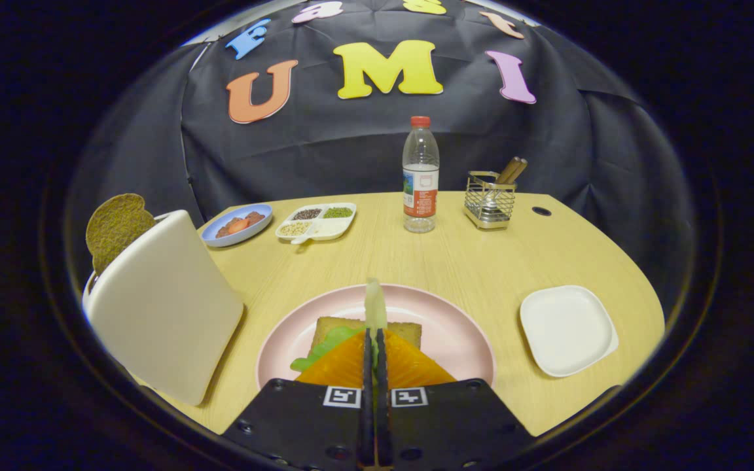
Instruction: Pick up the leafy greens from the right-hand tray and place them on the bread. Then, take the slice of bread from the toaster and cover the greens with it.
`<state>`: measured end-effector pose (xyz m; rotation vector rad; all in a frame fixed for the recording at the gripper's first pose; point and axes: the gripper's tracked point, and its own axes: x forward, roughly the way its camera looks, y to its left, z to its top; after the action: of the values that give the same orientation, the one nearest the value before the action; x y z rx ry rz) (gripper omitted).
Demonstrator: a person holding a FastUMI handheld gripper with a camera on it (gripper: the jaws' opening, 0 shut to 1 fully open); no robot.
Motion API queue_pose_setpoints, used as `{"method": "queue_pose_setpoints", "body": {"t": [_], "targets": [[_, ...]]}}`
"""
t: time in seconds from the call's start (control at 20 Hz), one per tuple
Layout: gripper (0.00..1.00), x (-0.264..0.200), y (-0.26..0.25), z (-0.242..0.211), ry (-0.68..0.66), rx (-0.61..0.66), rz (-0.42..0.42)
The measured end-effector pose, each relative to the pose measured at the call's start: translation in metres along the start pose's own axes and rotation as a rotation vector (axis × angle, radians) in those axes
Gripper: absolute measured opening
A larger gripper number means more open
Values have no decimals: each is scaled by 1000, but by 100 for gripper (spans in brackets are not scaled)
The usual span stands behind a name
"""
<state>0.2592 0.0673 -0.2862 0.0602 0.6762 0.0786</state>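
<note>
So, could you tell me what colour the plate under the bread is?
Pale pink, seen in the gripper view: the plate lies just ahead of the gripper, whose fingers are closed on a leaf.

My jaws cover the near part of the bread (341,325) and most of the leafy greens (328,345). The toaster (164,307) at the desk's (455,261) left edge hides the lower part of its slice (115,226). The contents of the 2 far-left dishes are too small for me to tell.
</note>
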Motion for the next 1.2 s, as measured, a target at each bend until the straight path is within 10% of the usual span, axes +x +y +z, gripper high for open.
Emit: {"method": "queue_pose_setpoints", "body": {"t": [0.4,0.7,1.2], "targets": [[70,-5,-12,-5,-4,11,-15],[97,-41,-1,9,-57,13,-21],[97,-156,65,90,-266,-29,-54]]}}
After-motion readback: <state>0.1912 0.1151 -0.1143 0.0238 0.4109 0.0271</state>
